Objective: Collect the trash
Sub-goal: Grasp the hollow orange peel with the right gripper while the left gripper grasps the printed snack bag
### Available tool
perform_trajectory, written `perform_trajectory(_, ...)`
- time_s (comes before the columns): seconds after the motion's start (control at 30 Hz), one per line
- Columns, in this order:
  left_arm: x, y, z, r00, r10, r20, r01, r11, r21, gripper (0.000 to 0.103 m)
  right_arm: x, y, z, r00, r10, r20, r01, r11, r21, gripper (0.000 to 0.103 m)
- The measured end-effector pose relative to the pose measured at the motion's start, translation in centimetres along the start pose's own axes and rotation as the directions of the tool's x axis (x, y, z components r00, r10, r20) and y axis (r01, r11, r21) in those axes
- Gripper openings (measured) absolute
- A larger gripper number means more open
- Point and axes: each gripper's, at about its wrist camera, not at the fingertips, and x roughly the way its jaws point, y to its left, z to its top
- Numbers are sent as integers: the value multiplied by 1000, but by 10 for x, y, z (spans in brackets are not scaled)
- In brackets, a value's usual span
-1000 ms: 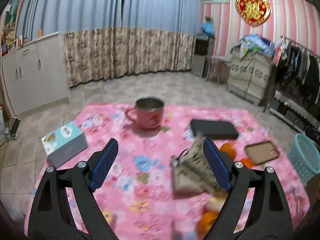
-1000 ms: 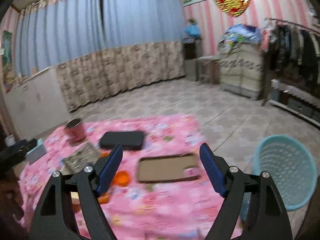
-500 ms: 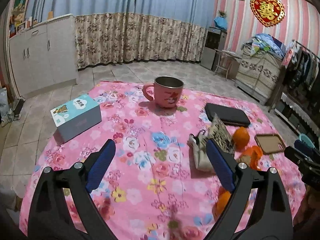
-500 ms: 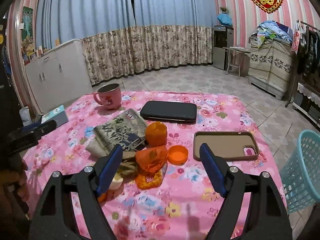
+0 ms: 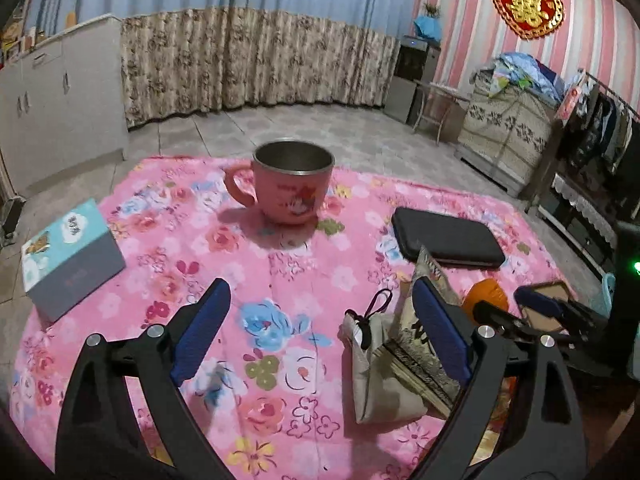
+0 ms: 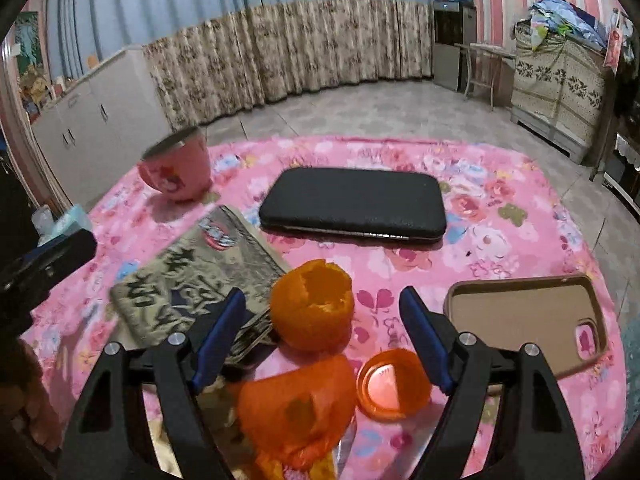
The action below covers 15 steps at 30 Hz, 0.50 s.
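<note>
Right tongs: your right gripper (image 6: 320, 336) stands wide apart with nothing pressed between the pads; the hollow orange peel (image 6: 312, 308) sits in the gap, so you look lined up to take it first.
Left tongs: your left gripper (image 5: 320, 336) is also spread and empty, hovering over bare floral cloth (image 5: 280, 264), probably waiting its turn.
Trash location: the peel, a crumpled orange wrapper (image 6: 296, 404) and an orange cap (image 6: 392, 384) cluster near the table's front edge, just beside the printed packet (image 6: 192, 280).
Likely keepers: pink mug (image 5: 294, 182), black case (image 6: 352, 202), phone cover (image 6: 524, 316) and tissue box (image 5: 68, 252) sit apart from the litter.
Bin: only a sliver of teal basket (image 5: 609, 288) shows at the right edge.
Hidden: your fingers cover the wrapper's lower part; what lies under it is unclear.
Unclear: whether the beige pouch (image 5: 376, 372) counts as trash.
</note>
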Motion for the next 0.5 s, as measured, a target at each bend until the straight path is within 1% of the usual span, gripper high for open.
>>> perform_trajectory(0.03, 2, 0, -1, 1000, 8, -1, -8, 1000, 6, 89, 6, -3, 1, 1000, 11, -18, -10, 1000, 14, 74)
perform_trajectory(0.07, 5, 2, -1, 1000, 9, -4, -9, 1000, 5, 89, 10, -5, 1, 999, 31, -35, -30, 999, 25, 67)
perform_trajectory(0.13, 7, 4, -1, 1000, 1, -11, -1, 1000, -6, 89, 19, -2, 1, 995, 73, -65, -72, 997, 21, 61)
perform_trajectory(0.17, 7, 4, -2, 1000, -6, -14, 6, 1000, -7, 89, 20, 1, 0, 995, 67, -69, -67, 998, 4, 56)
perform_trajectory(0.2, 8, 2, -3, 1000, -15, -16, 15, 1000, 0, 89, 20, 4, 0, 995, 73, -66, -74, 997, -10, 48)
perform_trajectory(0.23, 8, -1, -4, 1000, -23, -16, 23, 1000, 17, 89, 18, 6, 0, 995, 73, -65, -74, 997, -19, 43)
perform_trajectory(0.27, 8, -5, -6, 1000, -25, -16, 26, 999, 36, 89, 15, 6, 0, 996, 72, -59, -73, 997, -18, 42)
perform_trajectory(0.37, 8, -16, -11, 999, -39, -22, 41, 996, 78, 89, 0, 1, 3, 998, 61, -20, -61, 998, -14, 42)
perform_trajectory(0.5, 6, -31, -15, 997, -74, -21, 76, 990, 117, 89, -26, -14, 10, 998, 52, 39, -52, 999, 2, 42)
